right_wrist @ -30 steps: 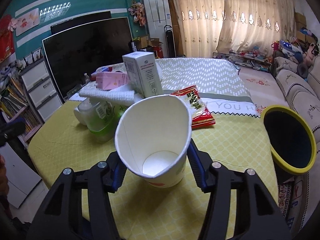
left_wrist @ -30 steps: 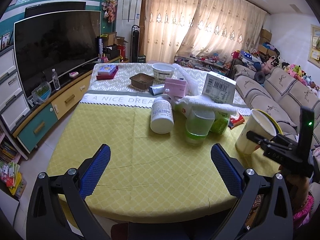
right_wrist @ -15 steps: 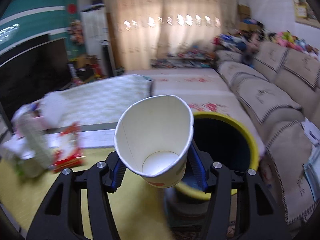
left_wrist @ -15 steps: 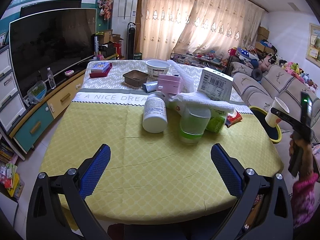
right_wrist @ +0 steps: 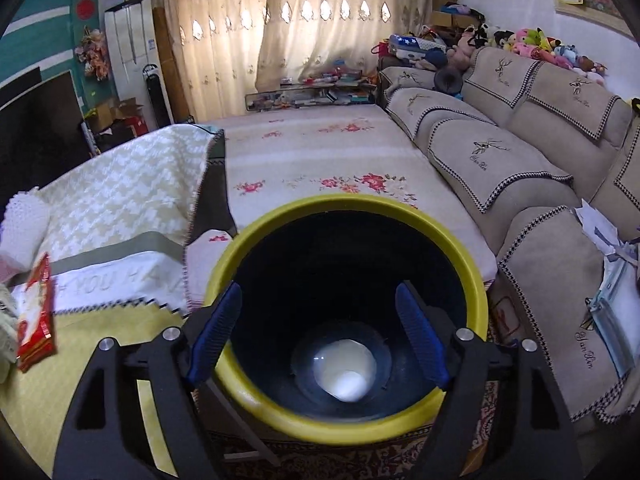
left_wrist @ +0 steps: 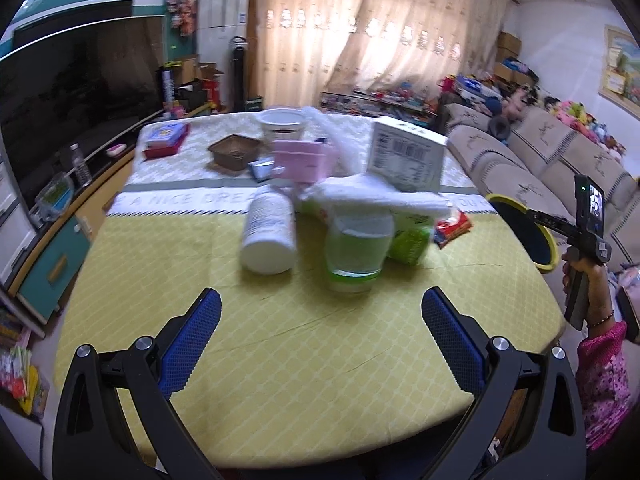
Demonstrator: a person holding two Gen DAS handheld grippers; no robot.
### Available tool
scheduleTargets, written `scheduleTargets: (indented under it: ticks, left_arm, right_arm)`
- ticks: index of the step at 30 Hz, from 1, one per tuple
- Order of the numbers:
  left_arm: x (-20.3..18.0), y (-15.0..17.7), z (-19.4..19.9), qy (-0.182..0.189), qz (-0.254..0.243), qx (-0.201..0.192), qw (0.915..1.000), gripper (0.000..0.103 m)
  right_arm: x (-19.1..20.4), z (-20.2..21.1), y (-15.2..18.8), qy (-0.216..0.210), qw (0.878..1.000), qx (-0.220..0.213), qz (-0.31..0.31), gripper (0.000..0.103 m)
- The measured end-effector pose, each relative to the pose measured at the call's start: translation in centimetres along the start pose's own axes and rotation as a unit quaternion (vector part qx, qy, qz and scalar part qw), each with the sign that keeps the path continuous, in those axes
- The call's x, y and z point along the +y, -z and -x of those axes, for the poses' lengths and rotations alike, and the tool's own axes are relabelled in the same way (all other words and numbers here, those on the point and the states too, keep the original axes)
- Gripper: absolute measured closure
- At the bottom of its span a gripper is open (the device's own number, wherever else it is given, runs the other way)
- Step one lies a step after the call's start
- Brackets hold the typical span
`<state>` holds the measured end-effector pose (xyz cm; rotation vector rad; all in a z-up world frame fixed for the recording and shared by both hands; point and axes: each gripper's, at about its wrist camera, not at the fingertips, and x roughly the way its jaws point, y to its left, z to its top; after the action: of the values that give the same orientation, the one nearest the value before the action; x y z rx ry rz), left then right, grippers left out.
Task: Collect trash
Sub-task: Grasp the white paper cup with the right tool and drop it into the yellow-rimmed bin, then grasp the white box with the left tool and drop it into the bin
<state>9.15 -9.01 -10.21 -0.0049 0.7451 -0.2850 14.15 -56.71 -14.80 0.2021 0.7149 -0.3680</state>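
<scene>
- Right gripper (right_wrist: 318, 338): positioned directly above the yellow-rimmed bin (right_wrist: 472, 276); jaws opening, blue pads wide apart, nothing between them.
- Paper cup (right_wrist: 344, 374): lies at the bottom of the bin, clear of both pads.
- Left gripper (left_wrist: 320, 344): jaws wide apart and empty, held above the near part of the table (left_wrist: 280, 380), which is covered with a yellow cloth.
- Clutter ahead of the left gripper, mid-table: white bottle (left_wrist: 268, 236) lying on its side, green bottle (left_wrist: 358, 250) just beside it, white box (left_wrist: 406, 160) behind.
- Red snack wrapper (right_wrist: 36, 316): lies on the table near its bin-side edge.
- Sofa (right_wrist: 520, 128): beyond the bin, along the far wall.
</scene>
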Motion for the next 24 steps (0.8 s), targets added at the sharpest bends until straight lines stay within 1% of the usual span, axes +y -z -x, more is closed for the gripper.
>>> scheduleTargets:
  ticks: [3,4,6,8,12,15,18,20,22,24]
  left_arm:
    - [-1.1,-1.6,-0.9,0.041,-0.025,-0.009,0.9988,0.004]
    - [-1.6,-2.4,-1.2,0.059,-0.039,-0.015,0.9973,0.004]
    - [-2.9,-4.0,-1.9,0.082,-0.076,-0.026,0.9933,0.004]
    - [-4.2,-5.6,-2.5,0.091,-0.113,-0.037,0.9887,0.004]
    - [-6.3,-8.3,-3.9,0.105,-0.162,-0.050,0.9799,0.004]
    - [-7.0,-9.9,-5.5,0.113,-0.171,-0.040,0.9779,0.004]
    - [-7.4,-11.3,-7.8,0.122,-0.167,-0.016,0.9782,0.004]
    - [-7.5,-11.8,-9.0,0.127,-0.166,-0.008,0.9780,0.004]
    - [-7.5,-12.3,-10.2,0.122,-0.163,0.002,0.9791,0.004]
    - [-7.3,-12.3,-10.7,0.126,-0.159,0.007,0.9791,0.004]
  right_arm:
    - [0.4,1.8,0.7,-0.015,1.000,-0.011,0.004,0.025]
    - [0.6,2.3,0.8,-0.019,1.000,-0.014,0.005,0.025]
    - [1.0,3.4,1.3,-0.027,0.999,-0.020,0.006,0.023]
    - [1.0,4.6,1.7,-0.040,0.999,-0.025,-0.002,0.022]
    - [0.7,6.0,2.4,-0.056,0.998,-0.026,-0.016,0.021]
    - [0.8,6.6,2.9,-0.065,0.997,-0.026,-0.023,0.020]
    - [0.8,6.7,3.1,-0.077,0.996,-0.025,-0.028,0.020]
    - [1.0,6.5,3.1,-0.081,0.996,-0.023,-0.029,0.020]
    - [1.1,6.4,3.2,-0.084,0.996,-0.022,-0.029,0.020]
    - [1.1,6.2,3.2,-0.087,0.996,-0.020,-0.030,0.020]
